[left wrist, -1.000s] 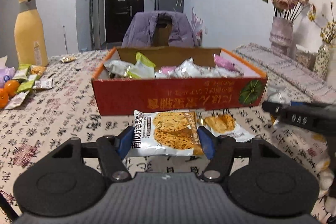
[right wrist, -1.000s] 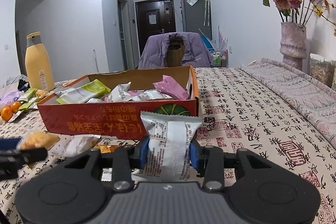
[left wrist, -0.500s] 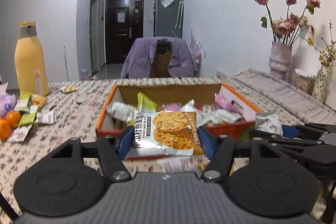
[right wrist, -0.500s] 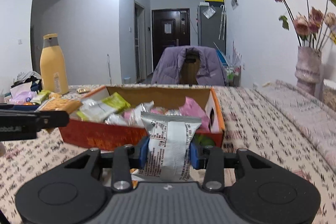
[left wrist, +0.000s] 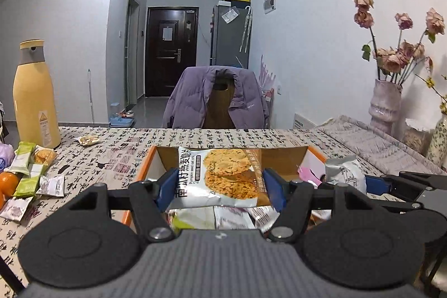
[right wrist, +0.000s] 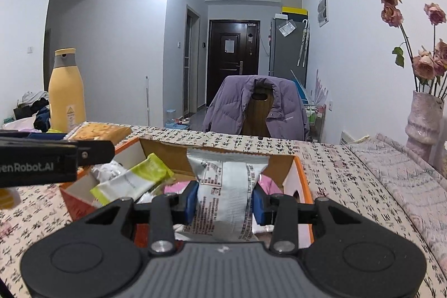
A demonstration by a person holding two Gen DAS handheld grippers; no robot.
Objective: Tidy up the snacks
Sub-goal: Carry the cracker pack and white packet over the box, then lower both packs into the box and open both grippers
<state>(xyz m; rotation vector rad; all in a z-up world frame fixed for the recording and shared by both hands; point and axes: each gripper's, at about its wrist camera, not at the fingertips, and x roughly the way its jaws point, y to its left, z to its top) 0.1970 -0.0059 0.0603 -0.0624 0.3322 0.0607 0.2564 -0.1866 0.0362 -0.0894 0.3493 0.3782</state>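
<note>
My left gripper (left wrist: 219, 186) has its jaws closed on the oat crisp packet (left wrist: 220, 176), blue pads pressing both short sides, packet held flat and raised over the orange cardboard box (left wrist: 145, 166). My right gripper (right wrist: 225, 198) has its jaws clamped on a silver wrapped snack (right wrist: 226, 186), held upright above the right half of the same box (right wrist: 303, 180). In the left wrist view the right gripper (left wrist: 371, 184) sits just to my right with the silver snack (left wrist: 345, 171) sticking out over the box's right edge. In the right wrist view the left gripper (right wrist: 92, 145) comes in from the left with the oat packet (right wrist: 99, 131) over the box's left wall.

Inside the box: a green-and-white bar (right wrist: 131, 179) leaning on the left wall, a pink packet (right wrist: 173, 187), more silver wrappers under my left jaws (left wrist: 223, 217).

Box stands on the desk (left wrist: 117, 150) with a calligraphy-print cloth. Loose snacks lie far left on the desk (left wrist: 30, 172), beside oranges (left wrist: 8, 182) and a yellow bottle (left wrist: 35, 94). One small packet (left wrist: 88, 140) lies alone near the bottle. Vase of dried roses (left wrist: 385, 102) at far right; chair with purple jacket (left wrist: 218, 99) behind the desk.
</note>
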